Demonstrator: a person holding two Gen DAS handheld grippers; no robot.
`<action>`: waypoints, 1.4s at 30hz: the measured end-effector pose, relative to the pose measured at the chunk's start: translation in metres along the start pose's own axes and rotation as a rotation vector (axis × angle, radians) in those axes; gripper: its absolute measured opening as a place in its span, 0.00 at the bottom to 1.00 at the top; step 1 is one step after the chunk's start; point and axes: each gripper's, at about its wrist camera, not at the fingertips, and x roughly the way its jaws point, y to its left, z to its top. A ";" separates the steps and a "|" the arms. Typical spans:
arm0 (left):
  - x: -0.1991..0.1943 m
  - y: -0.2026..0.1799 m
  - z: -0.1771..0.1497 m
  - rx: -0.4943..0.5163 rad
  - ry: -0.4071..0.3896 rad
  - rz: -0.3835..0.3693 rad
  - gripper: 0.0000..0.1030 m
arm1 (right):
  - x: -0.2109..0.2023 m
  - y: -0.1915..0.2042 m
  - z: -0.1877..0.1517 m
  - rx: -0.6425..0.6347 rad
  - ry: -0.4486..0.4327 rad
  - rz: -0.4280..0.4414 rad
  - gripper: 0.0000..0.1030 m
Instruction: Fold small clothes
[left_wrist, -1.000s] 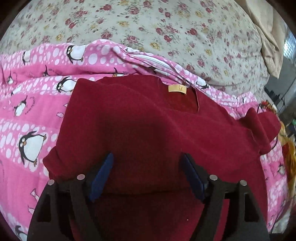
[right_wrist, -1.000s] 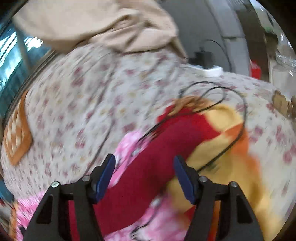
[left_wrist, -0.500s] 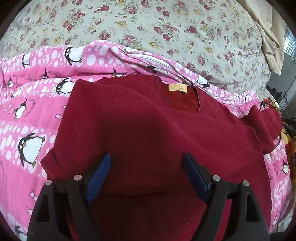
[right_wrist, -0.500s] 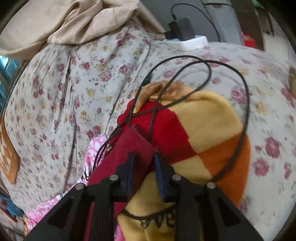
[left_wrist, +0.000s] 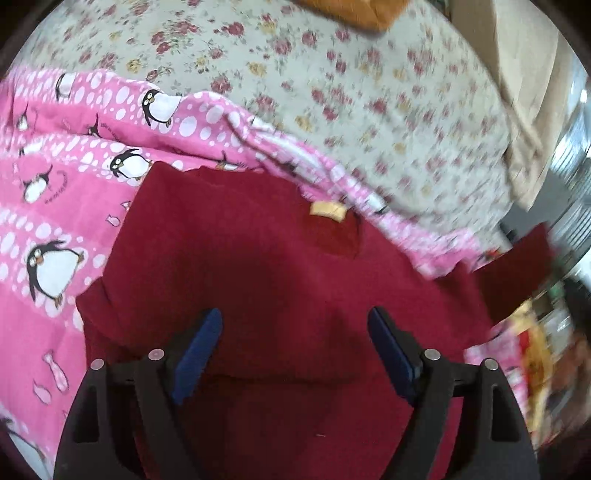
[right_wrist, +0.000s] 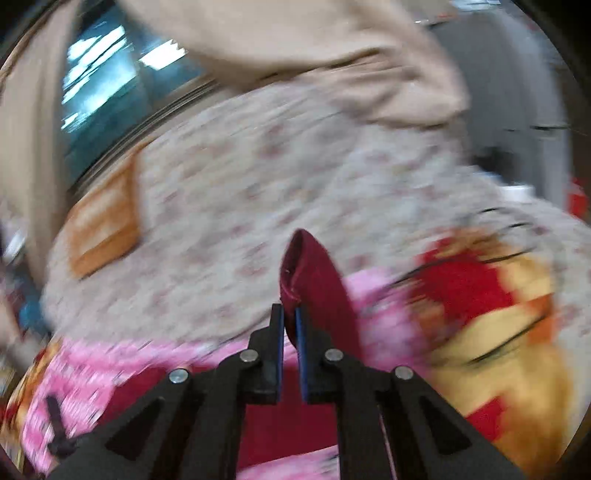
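The dark red sweater (left_wrist: 266, 280) lies spread flat on the pink penguin quilt (left_wrist: 55, 192) on the bed, its neck label (left_wrist: 328, 210) at the far side and its hem toward the near side, so the body's long axis runs near to far, straight ahead of the left hand-held gripper (left_wrist: 295, 328). That gripper hangs over the lower middle of the body with its blue pads spread wide and nothing between them; whether they touch the cloth cannot be told. The relation that matters is out at the right: the sleeve (left_wrist: 517, 273) runs off the right shoulder toward the right edge of the quilt, across the body's axis, and its end is already in the right hand-held gripper (right_wrist: 290, 314). The jaws there have just been closing and now stand pressed together on the cuff (right_wrist: 310, 273), which sticks up beyond the tips as a folded red tongue above the flowered sheet (right_wrist: 258, 177). The right view is heavily blurred. A yellow and red blanket (right_wrist: 491, 314) with a dark cable across it lies to the right of the cuff. Judging from this, the coming move is to carry the cuff leftward over the body, with the right hand doing it, being the only one on that side; the left hand sits well placed to steady the body meanwhile.
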 end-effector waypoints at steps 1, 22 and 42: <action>-0.004 -0.001 0.001 -0.004 -0.016 -0.020 0.58 | 0.015 0.026 -0.016 -0.016 0.042 0.039 0.06; 0.056 -0.054 -0.019 0.128 0.190 -0.300 0.58 | 0.091 0.176 -0.174 -0.352 0.356 0.118 0.20; -0.039 -0.014 0.019 0.097 -0.063 -0.212 0.00 | 0.057 0.167 -0.213 -0.279 0.384 -0.034 0.53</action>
